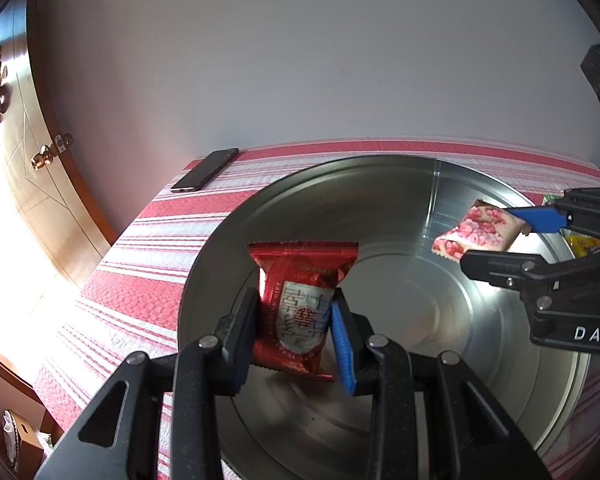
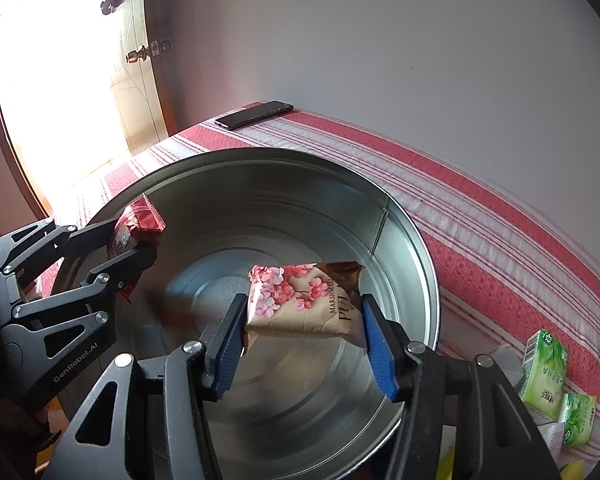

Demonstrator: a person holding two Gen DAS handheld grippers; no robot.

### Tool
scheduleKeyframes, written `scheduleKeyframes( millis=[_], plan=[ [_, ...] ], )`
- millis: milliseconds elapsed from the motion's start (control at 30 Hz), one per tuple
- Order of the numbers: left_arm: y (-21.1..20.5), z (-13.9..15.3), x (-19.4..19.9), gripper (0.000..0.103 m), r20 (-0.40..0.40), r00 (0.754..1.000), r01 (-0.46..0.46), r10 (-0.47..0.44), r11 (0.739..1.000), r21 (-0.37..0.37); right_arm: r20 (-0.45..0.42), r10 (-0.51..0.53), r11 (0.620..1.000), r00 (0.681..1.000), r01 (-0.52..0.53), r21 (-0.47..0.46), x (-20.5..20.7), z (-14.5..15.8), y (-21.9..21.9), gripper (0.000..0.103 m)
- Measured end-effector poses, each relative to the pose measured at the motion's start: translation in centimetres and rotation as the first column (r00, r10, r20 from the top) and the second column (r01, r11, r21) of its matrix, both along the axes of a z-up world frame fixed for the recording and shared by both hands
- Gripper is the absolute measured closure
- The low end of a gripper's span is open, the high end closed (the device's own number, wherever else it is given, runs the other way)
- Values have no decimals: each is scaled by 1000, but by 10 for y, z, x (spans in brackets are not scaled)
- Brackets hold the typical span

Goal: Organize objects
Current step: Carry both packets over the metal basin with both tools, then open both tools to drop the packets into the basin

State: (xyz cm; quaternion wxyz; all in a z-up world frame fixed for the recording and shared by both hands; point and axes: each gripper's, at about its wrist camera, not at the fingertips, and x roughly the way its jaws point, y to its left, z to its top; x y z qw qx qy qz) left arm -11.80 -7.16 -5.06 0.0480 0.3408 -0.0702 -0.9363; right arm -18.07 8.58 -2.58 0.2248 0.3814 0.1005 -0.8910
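A round metal tin (image 1: 440,184) (image 2: 283,168) stands on a red-and-white striped cloth. My left gripper (image 1: 295,336) is shut on a red foil snack packet (image 1: 300,300) and holds it over the tin's inside; the packet also shows at the left in the right wrist view (image 2: 139,224). My right gripper (image 2: 304,344) is shut on a beige marshmallow packet with pink flowers (image 2: 304,300), also over the tin. That packet and gripper show at the right in the left wrist view (image 1: 480,232).
A black phone (image 1: 205,170) (image 2: 253,114) lies at the cloth's far corner by the wall. Green packets (image 2: 544,372) and yellow ones (image 1: 584,244) lie on the cloth right of the tin. A wooden door (image 1: 39,168) stands at left.
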Motion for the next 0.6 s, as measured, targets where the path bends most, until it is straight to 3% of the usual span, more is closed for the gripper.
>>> scheduleKeyframes(
  millis=[500,600],
  plan=[
    [-1,-4,1,66,9,1000,2,-2,1000,-17,-14,-13,1000,1000,13,13,1,-2,1,45],
    [1,-4,3,58,0,1000,4,-4,999,-34,-37,-16,1000,999,16,-4,5,1,2,33]
  ],
)
